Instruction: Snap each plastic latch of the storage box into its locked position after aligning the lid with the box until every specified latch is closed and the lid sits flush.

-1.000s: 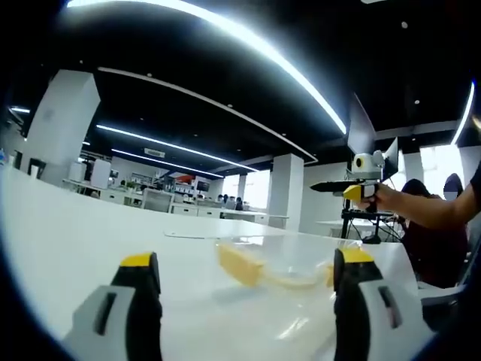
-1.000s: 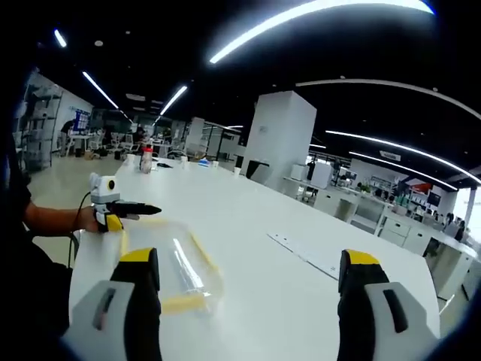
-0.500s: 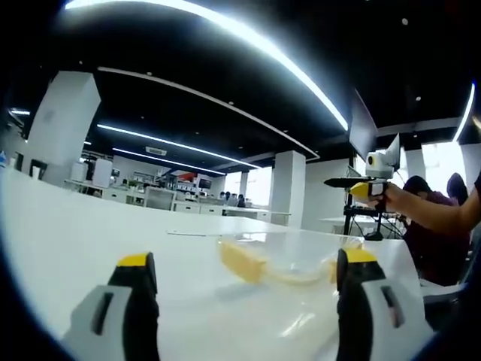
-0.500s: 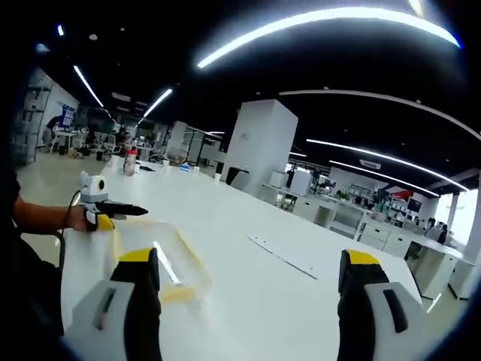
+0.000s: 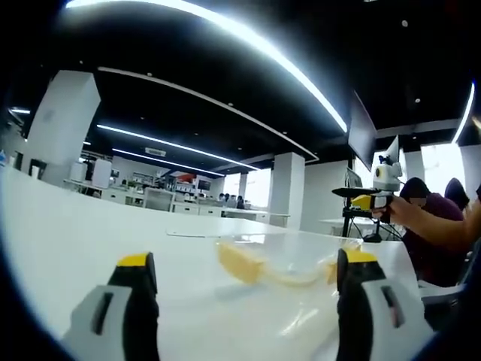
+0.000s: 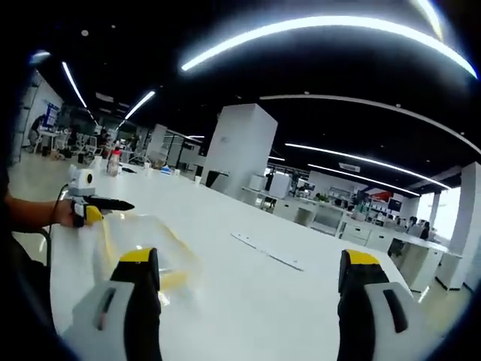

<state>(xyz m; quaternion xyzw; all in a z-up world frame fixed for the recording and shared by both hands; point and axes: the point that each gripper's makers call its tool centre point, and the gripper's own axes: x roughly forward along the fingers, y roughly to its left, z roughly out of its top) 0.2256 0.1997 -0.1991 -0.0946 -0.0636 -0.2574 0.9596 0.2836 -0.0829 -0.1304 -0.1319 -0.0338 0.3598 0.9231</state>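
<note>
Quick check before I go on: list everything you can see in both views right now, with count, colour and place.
storage box: one, clear plastic with yellow latches, on the white table ahead of the left gripper; in the right gripper view it lies at lower left.
white table: one, long, white, under the box in both views.
flat strip: one, pale, lying on the table beyond the box.
office desks: several, white, in the background.
seated people: at least two, dark clothing, far right of the left gripper view.
left gripper: one, open, yellow-tipped jaws, held in the air beside the box.
right gripper: one, open, held up in the person's hand.
</note>
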